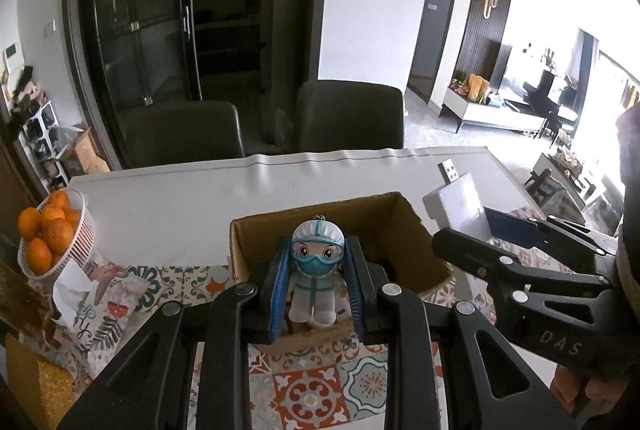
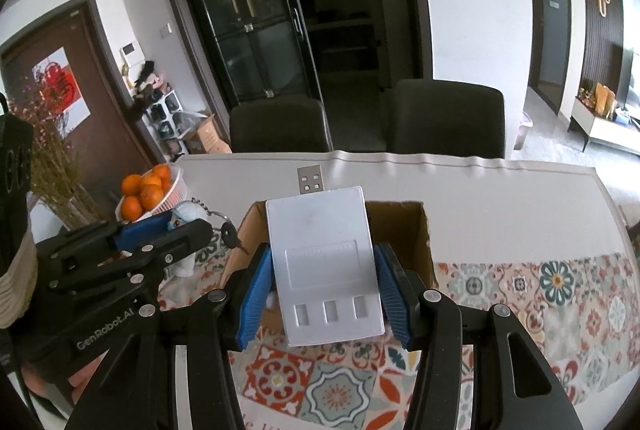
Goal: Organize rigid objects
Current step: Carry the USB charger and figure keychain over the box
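My left gripper (image 1: 317,288) is shut on a small medic figurine keychain (image 1: 316,270) in a white suit, goggles and blue mask, held upright over the near edge of an open cardboard box (image 1: 400,230). My right gripper (image 2: 326,290) is shut on a flat white USB charger (image 2: 324,262) with its plug pointing away, held over the same box (image 2: 416,230). In the right wrist view the left gripper (image 2: 160,230) shows at the left with the keychain's black key (image 2: 230,232) dangling. In the left wrist view the right gripper (image 1: 472,230) holds the charger (image 1: 460,202) beside the box.
A white basket of oranges (image 1: 50,234) stands at the table's left, with crumpled tissue (image 1: 72,286) near it. A patterned tile cloth (image 2: 540,294) covers the near table; the far part is white (image 1: 180,198). Two dark chairs (image 2: 444,118) stand behind. Dried flowers (image 2: 52,166) are at the left.
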